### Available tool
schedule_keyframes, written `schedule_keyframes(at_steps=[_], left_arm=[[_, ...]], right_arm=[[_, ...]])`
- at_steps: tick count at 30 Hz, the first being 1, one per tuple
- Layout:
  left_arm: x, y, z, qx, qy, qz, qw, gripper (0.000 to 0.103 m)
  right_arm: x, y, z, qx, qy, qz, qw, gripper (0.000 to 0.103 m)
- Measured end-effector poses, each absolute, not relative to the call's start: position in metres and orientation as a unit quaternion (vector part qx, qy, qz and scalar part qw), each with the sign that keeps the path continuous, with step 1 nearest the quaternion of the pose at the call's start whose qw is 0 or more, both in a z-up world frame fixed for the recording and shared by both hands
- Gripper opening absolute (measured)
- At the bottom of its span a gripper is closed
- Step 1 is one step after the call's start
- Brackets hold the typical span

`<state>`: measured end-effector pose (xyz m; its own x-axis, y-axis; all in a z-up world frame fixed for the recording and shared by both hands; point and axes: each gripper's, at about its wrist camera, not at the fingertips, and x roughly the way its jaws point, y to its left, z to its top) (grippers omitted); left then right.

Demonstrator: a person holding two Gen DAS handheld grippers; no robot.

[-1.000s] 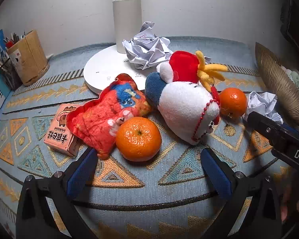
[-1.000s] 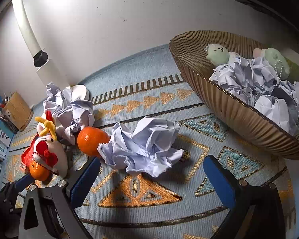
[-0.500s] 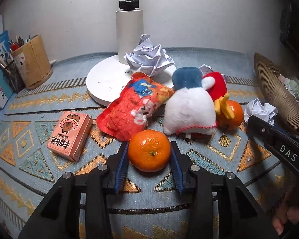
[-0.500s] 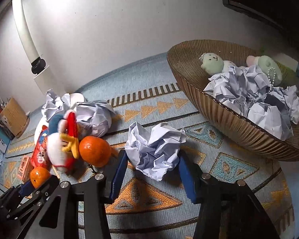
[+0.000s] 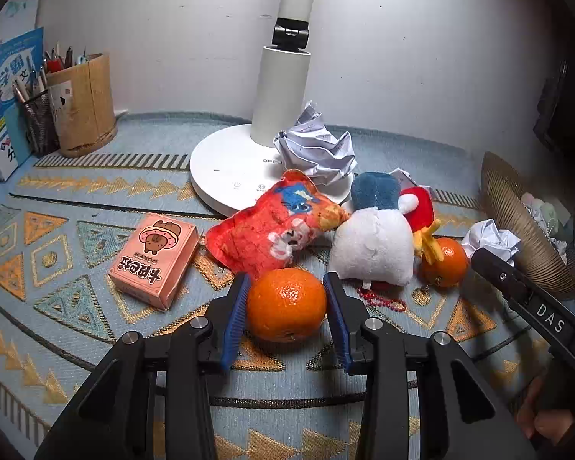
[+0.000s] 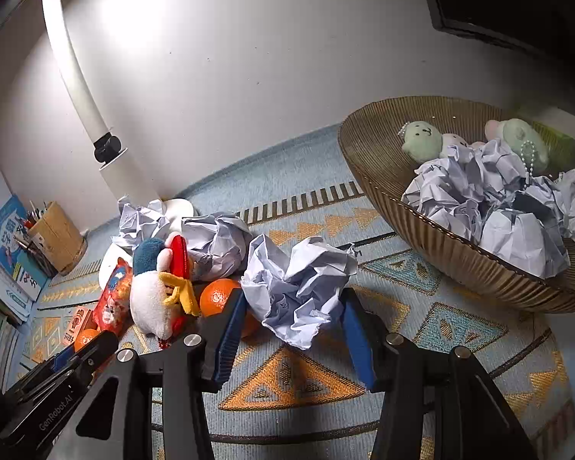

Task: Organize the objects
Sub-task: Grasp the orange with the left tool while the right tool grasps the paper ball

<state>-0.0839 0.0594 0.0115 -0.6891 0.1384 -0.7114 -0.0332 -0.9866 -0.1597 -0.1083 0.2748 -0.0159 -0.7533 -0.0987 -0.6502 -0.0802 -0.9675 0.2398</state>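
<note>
My left gripper (image 5: 285, 281) is shut on an orange (image 5: 286, 304) low over the patterned mat, its blue pads pressed against both sides. My right gripper (image 6: 295, 295) is shut on a crumpled white paper ball (image 6: 299, 283), which is squeezed between its pads. A second orange (image 5: 444, 262) lies beside a white, blue and red plush toy (image 5: 372, 245). A red snack bag (image 5: 276, 230) and a pink box (image 5: 153, 264) lie to the left of them. Another paper ball (image 5: 318, 153) sits on the lamp base (image 5: 226, 168).
A woven brown basket (image 6: 460, 257) at the right holds several paper balls and small green plush toys. A cardboard pen holder (image 5: 84, 103) and books stand at the far left by the wall. The white lamp post rises behind the pile.
Both grippers went from wide open to closed, the left on the near orange and the right on the paper ball. The plush toy has tipped over to face away.
</note>
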Motion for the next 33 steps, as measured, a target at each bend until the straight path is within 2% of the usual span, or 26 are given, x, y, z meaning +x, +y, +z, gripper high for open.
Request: schedule_keyframes(at_steps=[2, 9, 20, 33], left_arm=[[-0.083, 0.061, 0.008, -0.407, -0.073, 0.909, 0.054, 0.036], [-0.065, 0.04, 0.019, -0.353, -0.121, 0.926, 0.048, 0.035], [-0.056, 0.046, 0.037, -0.323, -0.113, 0.938, 0.048, 0.035], [-0.062, 0.046, 0.033, -0.339, -0.107, 0.934, 0.038, 0.035]], right_arm=[[-0.107, 0.271, -0.014, 0.351, -0.12, -0.929, 0.006, 0.049], [-0.095, 0.268, -0.009, 0.324, -0.106, -0.94, 0.011, 0.049], [-0.091, 0.255, -0.004, 0.306, -0.075, -0.949, 0.024, 0.049], [-0.089, 0.253, -0.005, 0.308, -0.071, -0.948, 0.028, 0.049]])
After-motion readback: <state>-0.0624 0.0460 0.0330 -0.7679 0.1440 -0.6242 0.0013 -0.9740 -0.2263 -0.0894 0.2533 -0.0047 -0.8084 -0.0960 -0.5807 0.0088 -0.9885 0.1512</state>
